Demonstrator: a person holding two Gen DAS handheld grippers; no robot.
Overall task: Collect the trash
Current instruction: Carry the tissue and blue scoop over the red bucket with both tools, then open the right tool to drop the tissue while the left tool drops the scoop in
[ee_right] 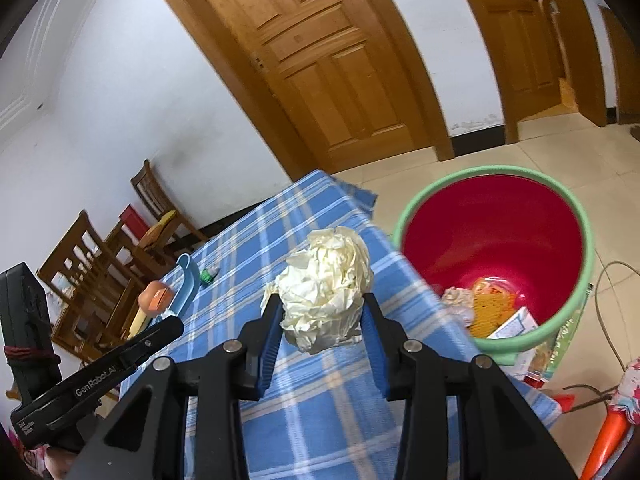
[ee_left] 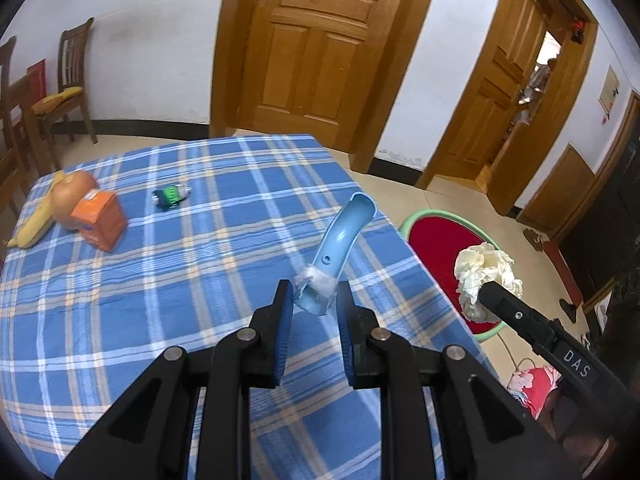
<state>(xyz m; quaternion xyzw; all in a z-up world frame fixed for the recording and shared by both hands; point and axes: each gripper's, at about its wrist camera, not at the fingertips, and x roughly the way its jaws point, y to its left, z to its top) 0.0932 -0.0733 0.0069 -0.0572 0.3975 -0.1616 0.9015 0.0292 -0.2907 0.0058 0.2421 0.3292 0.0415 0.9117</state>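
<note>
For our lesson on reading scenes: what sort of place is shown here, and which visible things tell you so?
Probably a home dining room: a table under a blue plaid tablecloth, wooden dining chairs by the wall, panelled wooden doors, and a red bucket for trash on the tiled floor.

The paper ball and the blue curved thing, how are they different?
The paper ball is white, crumpled and round; the blue curved piece is smooth, hard-looking and long. The right gripper holds the paper ball; the left gripper holds the blue curved piece. Both are lifted above the checked tablecloth.
</note>
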